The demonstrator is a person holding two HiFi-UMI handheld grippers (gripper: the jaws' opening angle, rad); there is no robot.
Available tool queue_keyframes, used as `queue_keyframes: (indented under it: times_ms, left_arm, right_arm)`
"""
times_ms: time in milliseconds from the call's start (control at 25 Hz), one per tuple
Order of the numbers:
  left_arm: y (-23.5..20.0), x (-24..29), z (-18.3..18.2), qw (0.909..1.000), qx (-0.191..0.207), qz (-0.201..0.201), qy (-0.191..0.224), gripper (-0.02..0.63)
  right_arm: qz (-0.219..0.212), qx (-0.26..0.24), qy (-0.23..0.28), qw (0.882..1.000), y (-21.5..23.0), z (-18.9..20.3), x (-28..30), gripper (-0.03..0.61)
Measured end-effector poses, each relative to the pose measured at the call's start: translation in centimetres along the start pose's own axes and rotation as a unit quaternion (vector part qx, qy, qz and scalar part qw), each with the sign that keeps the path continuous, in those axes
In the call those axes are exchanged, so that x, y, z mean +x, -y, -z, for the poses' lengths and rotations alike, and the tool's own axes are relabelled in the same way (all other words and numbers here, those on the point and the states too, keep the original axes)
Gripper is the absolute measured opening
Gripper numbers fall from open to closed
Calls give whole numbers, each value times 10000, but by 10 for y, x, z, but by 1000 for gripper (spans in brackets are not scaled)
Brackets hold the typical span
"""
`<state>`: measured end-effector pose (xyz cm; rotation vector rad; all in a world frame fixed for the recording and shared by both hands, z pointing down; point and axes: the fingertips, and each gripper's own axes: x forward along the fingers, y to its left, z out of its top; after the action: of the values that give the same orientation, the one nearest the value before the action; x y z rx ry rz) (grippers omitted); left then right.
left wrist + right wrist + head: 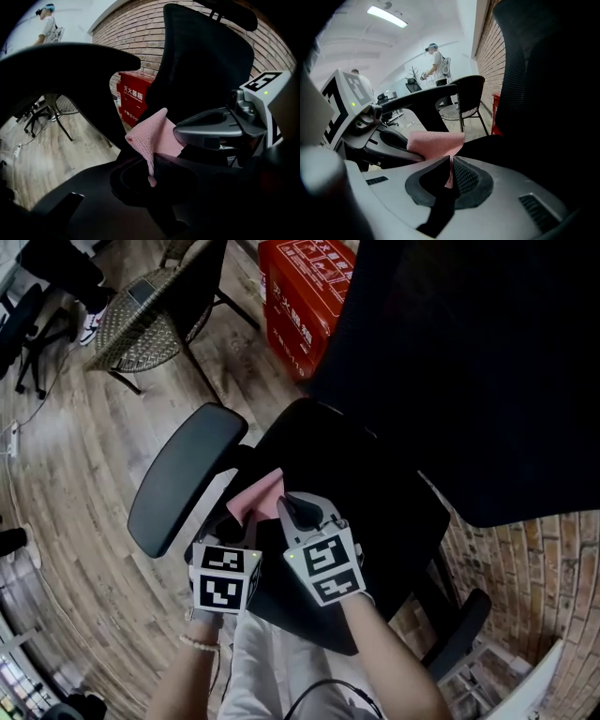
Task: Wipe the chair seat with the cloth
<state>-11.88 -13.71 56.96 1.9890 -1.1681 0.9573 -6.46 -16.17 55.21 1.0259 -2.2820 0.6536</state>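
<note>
A pink cloth (261,495) hangs just above the front left of the black chair seat (384,493). Both grippers hold it side by side. My left gripper (232,523) is shut on one edge, and in the left gripper view the cloth (152,138) narrows to a strip pinched between the dark jaws. My right gripper (287,505) is shut on the other edge; in the right gripper view the cloth (433,143) is nipped between its grey jaws. Each gripper shows in the other's view: the right gripper (220,126) and the left gripper (361,122).
The tall black backrest (469,362) rises at the right. A black armrest (183,474) sticks out left of the cloth. A red box (300,287) and a wicker chair (141,320) stand on the wooden floor beyond. A brick wall (525,568) runs along the right.
</note>
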Motion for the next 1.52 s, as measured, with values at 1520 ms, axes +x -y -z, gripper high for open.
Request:
queue_keyframes:
  times_ms: [1520]
  left_arm:
    - [88, 126, -62, 9944, 513, 920, -126, 29]
  right_arm:
    - [925, 151, -391, 9948, 160, 66, -3, 49]
